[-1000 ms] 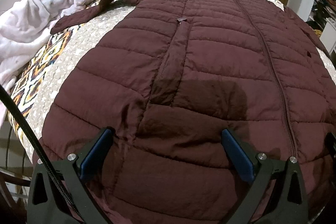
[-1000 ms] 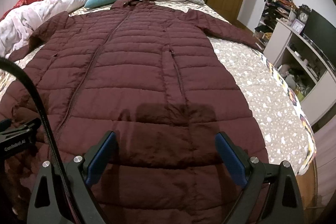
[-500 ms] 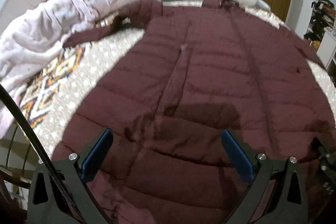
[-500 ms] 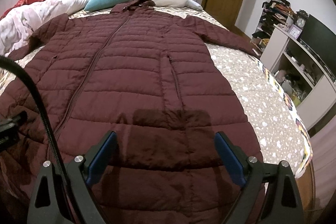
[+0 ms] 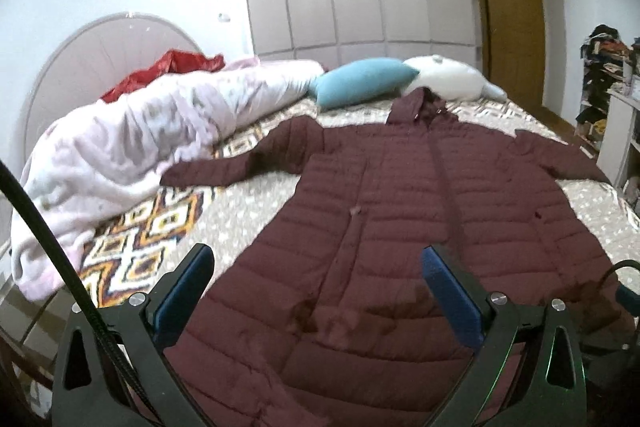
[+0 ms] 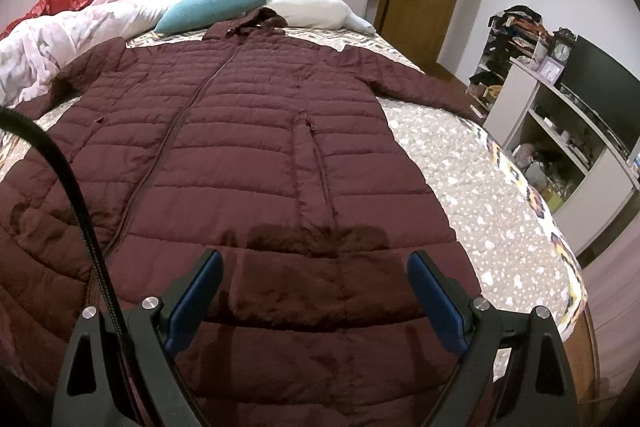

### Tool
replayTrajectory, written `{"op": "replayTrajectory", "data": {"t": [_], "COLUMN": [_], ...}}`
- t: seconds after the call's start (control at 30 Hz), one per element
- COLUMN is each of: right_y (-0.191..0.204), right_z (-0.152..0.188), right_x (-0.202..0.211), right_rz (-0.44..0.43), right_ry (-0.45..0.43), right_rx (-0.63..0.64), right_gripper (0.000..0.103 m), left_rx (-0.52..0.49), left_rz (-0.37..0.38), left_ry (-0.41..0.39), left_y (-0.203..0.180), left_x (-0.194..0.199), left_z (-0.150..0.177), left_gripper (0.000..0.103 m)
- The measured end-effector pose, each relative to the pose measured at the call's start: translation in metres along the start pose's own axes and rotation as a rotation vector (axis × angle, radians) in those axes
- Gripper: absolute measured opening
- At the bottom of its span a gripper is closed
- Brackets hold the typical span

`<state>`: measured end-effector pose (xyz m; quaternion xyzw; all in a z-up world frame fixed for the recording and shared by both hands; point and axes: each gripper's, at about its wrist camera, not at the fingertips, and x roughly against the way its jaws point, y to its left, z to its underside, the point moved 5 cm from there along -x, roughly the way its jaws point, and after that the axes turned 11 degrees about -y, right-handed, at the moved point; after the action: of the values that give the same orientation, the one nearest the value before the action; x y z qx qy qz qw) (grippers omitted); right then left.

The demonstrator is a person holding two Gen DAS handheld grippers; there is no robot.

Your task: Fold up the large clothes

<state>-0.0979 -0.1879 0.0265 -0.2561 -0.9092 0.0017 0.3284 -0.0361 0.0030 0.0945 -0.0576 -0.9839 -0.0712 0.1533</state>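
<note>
A long maroon quilted coat (image 5: 400,219) lies flat and zipped on the bed, hood toward the pillows, sleeves spread out to both sides; it also fills the right wrist view (image 6: 248,147). My left gripper (image 5: 316,263) is open and empty, raised above the coat's lower left part. My right gripper (image 6: 314,263) is open and empty above the coat's lower right part, near the hem. A bit of the right gripper shows at the left wrist view's right edge (image 5: 624,297).
A crumpled pink-white duvet (image 5: 120,155) lies along the bed's left side. A teal pillow (image 6: 212,5) and a white pillow (image 6: 316,7) sit at the head. The patterned bedspread (image 6: 480,179) is bare on the right. A white shelf unit (image 6: 560,131) stands right of the bed.
My left gripper has lifted and tilted up, so more of the room and the whole coat shows. My right gripper has pulled back slightly. Both stay open.
</note>
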Motion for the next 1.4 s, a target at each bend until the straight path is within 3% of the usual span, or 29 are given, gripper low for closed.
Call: {"op": "replayTrajectory", "data": {"t": [0.2, 0.3, 0.6, 0.83, 1.4], "right_y": [-0.001, -0.001, -0.003, -0.011, -0.045], "right_z": [-0.001, -0.001, 0.0, -0.001, -0.018], "right_x": [0.001, 0.002, -0.001, -0.005, -0.014], "right_rz": [-0.03, -0.034, -0.038, -0.025, -0.018], "right_ry": [0.005, 0.004, 0.023, 0.031, 0.028], "right_rx": [-0.028, -0.034, -0.037, -0.056, -0.13], "right_gripper": [0.095, 0.095, 0.095, 0.095, 0.095], "left_rx": [-0.005, -0.028, -0.056, -0.073, -0.127], "left_rz": [-0.079, -0.084, 0.085, 0.091, 0.105], "left_ry": [-0.062, -0.072, 0.046, 0.069, 0.22], "left_y": [0.01, 0.009, -0.019, -0.025, -0.043], "left_x": [0.013, 0.016, 0.006, 0.003, -0.018], "left_z": [-0.017, -0.02, -0.001, 0.004, 0.025], "left_gripper": [0.103, 0.103, 0.103, 0.103, 0.103]}}
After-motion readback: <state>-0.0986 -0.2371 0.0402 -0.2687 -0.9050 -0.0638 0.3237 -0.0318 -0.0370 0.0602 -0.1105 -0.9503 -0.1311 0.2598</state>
